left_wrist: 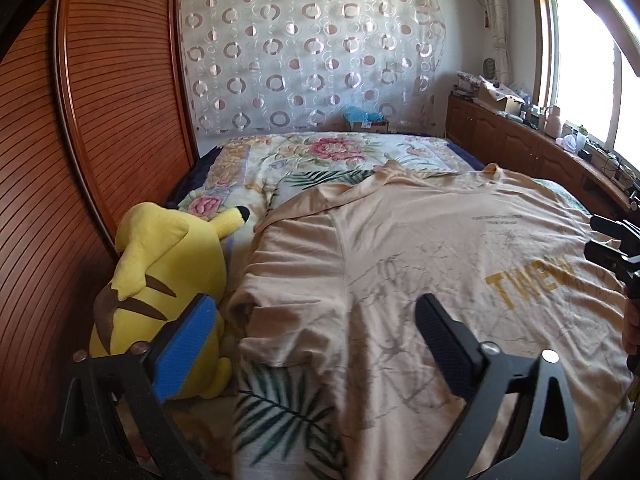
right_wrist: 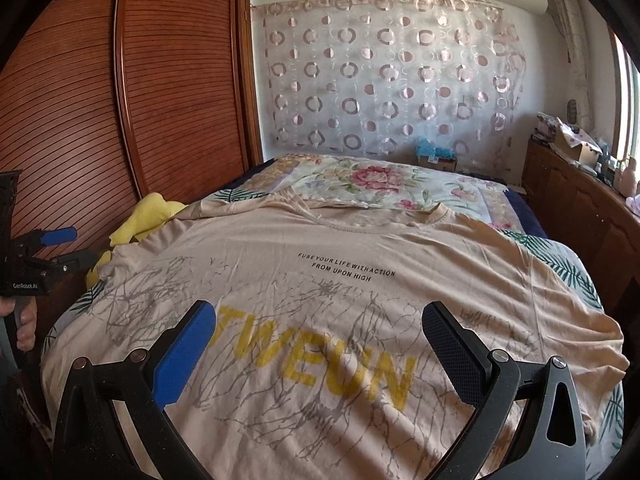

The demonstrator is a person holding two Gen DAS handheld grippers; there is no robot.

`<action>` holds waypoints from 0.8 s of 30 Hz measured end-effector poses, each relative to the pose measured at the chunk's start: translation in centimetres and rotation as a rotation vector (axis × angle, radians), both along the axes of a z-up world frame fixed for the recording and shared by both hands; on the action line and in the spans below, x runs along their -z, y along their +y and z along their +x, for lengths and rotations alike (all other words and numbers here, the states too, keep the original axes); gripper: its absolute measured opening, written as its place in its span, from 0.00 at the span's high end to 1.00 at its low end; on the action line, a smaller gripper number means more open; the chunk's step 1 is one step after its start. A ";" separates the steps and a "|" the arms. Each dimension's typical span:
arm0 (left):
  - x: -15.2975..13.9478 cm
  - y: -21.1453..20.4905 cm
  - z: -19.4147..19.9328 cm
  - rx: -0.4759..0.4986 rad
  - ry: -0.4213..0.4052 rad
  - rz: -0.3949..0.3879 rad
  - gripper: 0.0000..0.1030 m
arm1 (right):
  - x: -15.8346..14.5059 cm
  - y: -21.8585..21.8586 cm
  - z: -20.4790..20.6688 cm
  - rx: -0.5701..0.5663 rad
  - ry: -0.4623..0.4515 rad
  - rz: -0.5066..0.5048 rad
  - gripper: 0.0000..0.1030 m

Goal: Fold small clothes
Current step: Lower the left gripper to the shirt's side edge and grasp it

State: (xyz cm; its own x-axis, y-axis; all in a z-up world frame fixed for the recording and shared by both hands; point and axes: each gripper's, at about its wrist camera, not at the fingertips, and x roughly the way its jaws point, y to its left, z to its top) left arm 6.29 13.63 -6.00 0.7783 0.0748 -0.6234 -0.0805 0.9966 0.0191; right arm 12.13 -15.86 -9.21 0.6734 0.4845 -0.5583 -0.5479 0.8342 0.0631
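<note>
Leftmost, a slatted wooden wardrobe door [left_wrist: 120, 92] runs along the bed's [right_wrist: 516, 204] left side, and a yellow plush toy [left_wrist: 160, 280] sits against it on the bed's left edge, just beside the shirt's sleeve. Next, the left hand-held gripper [left_wrist: 316, 320] hangs over the left sleeve and side of the beige T-shirt [right_wrist: 320, 280], jaws wide apart, blue pad on its left finger and black pad on its right, nothing between them, pads not touching cloth. T-shirt lies spread flat, front up, across the near half of the bed, collar toward the far wall, yellow "TWEUN" print and small black text lines showing; left sleeve is crumpled and bunched near the plush. Leaf-print sheet [left_wrist: 280, 412] shows beneath the shirt hem, and a floral quilt [left_wrist: 340, 152] covers the far half. Right hand-held gripper [right_wrist: 320, 324] hovers over the shirt's chest print, jaws also spread wide, empty, clear of the fabric. Circle-pattern curtain [right_wrist: 392, 72] hangs on the far wall. At the right, a low wooden cabinet [right_wrist: 572, 200] with clutter on top runs under the window [left_wrist: 580, 52].
</note>
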 end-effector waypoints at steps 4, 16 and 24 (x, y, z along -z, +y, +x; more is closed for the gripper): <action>0.9 2.3 1.0 -0.005 0.048 -0.012 0.20 | 0.2 0.3 0.4 -0.035 0.047 -0.034 0.00; 4.2 8.7 5.8 -0.035 0.210 -0.242 0.45 | -0.7 -0.3 1.1 -0.116 0.131 -0.103 0.00; 4.9 7.4 6.8 0.046 0.257 -0.223 0.76 | -0.8 -0.4 0.7 -0.127 0.111 -0.096 0.00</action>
State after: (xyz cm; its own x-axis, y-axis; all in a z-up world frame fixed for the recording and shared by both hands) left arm 13.05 21.02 -10.89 0.5927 -0.1169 -0.7969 -0.0563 0.9810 -0.1858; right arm 12.83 -16.26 -8.43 0.5420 0.5025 -0.6736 -0.6430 0.7641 0.0527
